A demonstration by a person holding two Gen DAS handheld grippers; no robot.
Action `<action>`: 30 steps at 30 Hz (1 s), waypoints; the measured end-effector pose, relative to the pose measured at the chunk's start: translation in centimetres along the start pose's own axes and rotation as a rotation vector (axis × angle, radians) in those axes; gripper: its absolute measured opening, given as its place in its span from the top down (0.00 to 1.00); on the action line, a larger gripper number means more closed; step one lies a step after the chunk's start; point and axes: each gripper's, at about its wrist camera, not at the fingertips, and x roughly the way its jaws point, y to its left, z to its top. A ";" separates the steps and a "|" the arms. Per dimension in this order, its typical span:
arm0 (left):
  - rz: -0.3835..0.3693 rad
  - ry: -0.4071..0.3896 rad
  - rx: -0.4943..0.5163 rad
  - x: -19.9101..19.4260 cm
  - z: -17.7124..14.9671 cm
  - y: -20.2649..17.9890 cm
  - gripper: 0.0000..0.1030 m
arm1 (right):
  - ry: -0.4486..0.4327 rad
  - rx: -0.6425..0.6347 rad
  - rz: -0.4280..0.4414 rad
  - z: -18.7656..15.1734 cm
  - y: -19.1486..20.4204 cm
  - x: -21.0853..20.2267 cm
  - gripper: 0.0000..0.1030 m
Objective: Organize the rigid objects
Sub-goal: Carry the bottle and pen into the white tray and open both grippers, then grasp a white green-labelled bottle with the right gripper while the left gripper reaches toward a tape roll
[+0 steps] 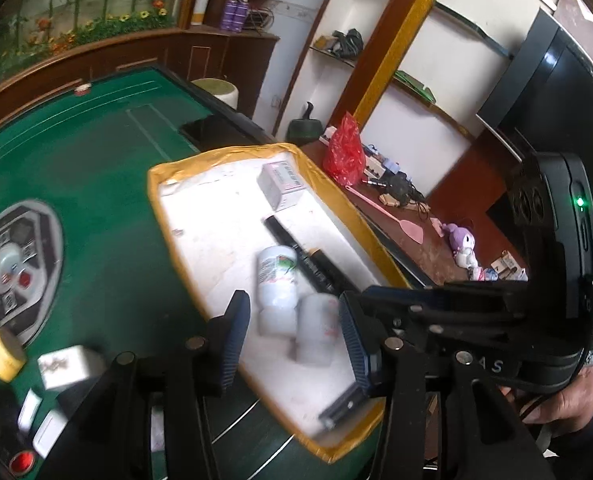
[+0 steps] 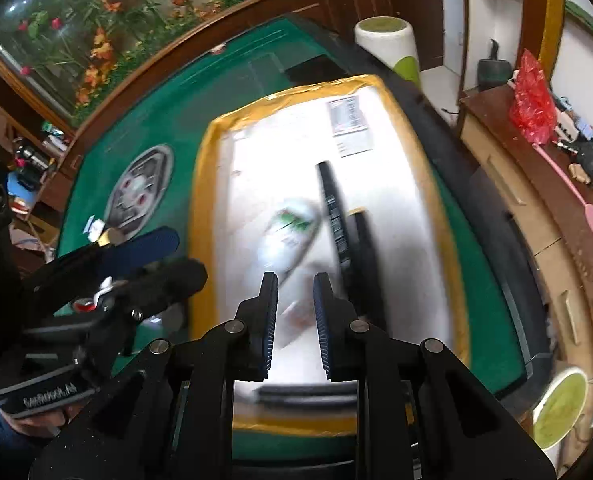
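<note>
A white tray with a yellow taped rim (image 1: 164, 216) lies on the green table (image 1: 96, 160); it also shows in the right wrist view (image 2: 204, 208). In it lie two white bottles (image 1: 276, 280) (image 1: 316, 328), two black stick-like items (image 1: 296, 252) and a small grey box (image 1: 282, 186). My left gripper (image 1: 292, 340) is open above the near bottles, empty. My right gripper (image 2: 294, 320) is open above the tray, over a blurred white bottle (image 2: 288, 240) and black sticks (image 2: 332, 216). The right gripper also shows in the left wrist view (image 1: 456, 320).
Mahjong tiles (image 1: 68, 366), a yellow tape roll (image 1: 2, 354) and the table's centre console (image 1: 12, 264) lie left of the tray. A wooden sideboard (image 1: 436, 240) with a red bag (image 1: 344, 150), a pink fly swatter and toys stands to the right. A white stool (image 2: 388, 46) stands beyond the table.
</note>
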 end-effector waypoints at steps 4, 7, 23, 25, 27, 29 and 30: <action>0.019 -0.014 -0.035 -1.7 -1.2 1.7 0.53 | 0.018 -0.027 0.025 -0.8 2.4 0.4 0.83; 0.035 -0.023 -0.059 -3.1 -2.5 3.1 0.53 | 0.032 -0.044 0.037 -1.4 4.3 0.8 0.83; 0.277 -0.116 -0.030 -13.6 -10.8 13.6 0.36 | 0.087 -0.098 0.053 -4.3 9.7 1.9 0.83; 0.301 -0.091 -0.013 -13.3 -11.1 14.8 0.36 | 0.096 -0.095 0.047 -4.8 10.0 2.0 0.83; 0.296 -0.078 0.007 -12.7 -11.2 15.5 0.36 | 0.101 -0.095 0.040 -5.1 10.2 2.0 0.83; 0.282 -0.063 0.029 -11.9 -11.1 15.7 0.36 | 0.106 -0.093 0.033 -5.5 10.4 2.0 0.83; 0.275 -0.058 0.038 -11.6 -11.2 15.8 0.36 | 0.108 -0.093 0.029 -5.7 10.4 2.0 0.83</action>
